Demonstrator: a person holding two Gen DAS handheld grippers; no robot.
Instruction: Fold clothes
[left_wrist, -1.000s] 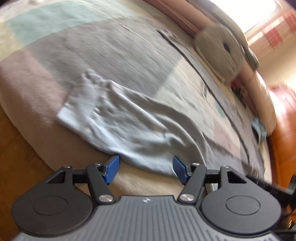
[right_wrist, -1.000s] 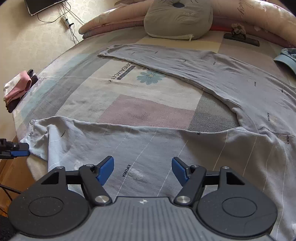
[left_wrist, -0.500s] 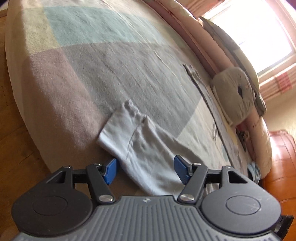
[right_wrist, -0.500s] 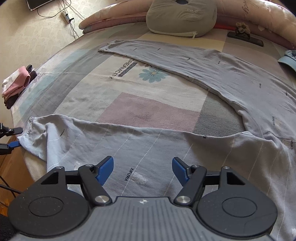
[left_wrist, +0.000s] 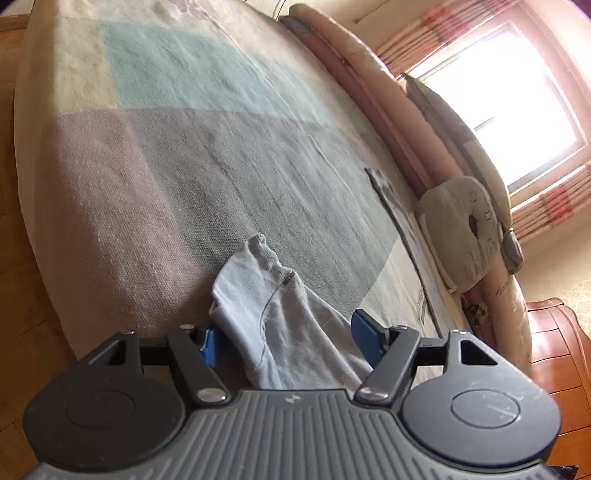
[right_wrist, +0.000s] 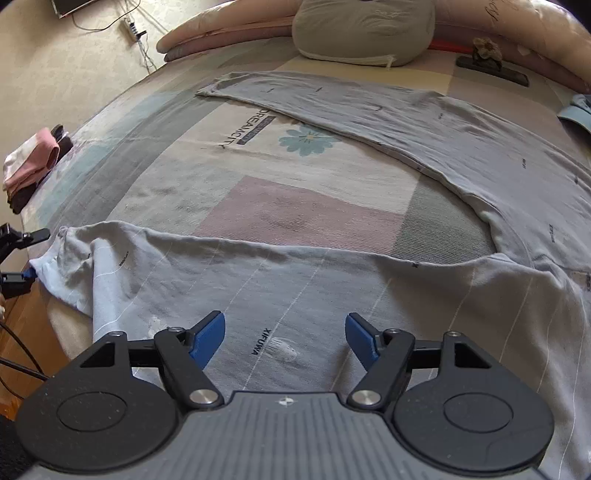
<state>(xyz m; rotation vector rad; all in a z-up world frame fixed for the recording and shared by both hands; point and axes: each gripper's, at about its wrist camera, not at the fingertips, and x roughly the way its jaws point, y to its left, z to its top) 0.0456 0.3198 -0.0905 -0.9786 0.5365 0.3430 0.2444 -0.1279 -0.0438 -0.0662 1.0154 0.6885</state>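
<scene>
Light grey-blue long pants (right_wrist: 295, 280) lie spread on the patchwork bed cover (right_wrist: 295, 206), the near leg running left to right and the far leg (right_wrist: 369, 107) stretching toward the pillows. The near leg's cuff (left_wrist: 258, 280) rests at the bed's edge. My left gripper (left_wrist: 286, 338) has that cuff end lying between its blue pads, which do not press on it; its jaws are opening. It also shows at the far left of the right wrist view, the left gripper (right_wrist: 31, 254) by the cuff. My right gripper (right_wrist: 284, 328) hovers open over the middle of the near leg.
A grey pillow (right_wrist: 362, 29) and pink bolsters line the head of the bed. Folded pink clothes (right_wrist: 33, 162) sit at the left edge, a blue garment (right_wrist: 576, 110) at the right. Wooden floor (left_wrist: 14, 258) lies past the bed's rim, a wooden cabinet (left_wrist: 561, 350) beside it.
The left gripper slid along the leg to the cuff end and rolled; the cuff now lies between its fingers. The right gripper stayed put.
</scene>
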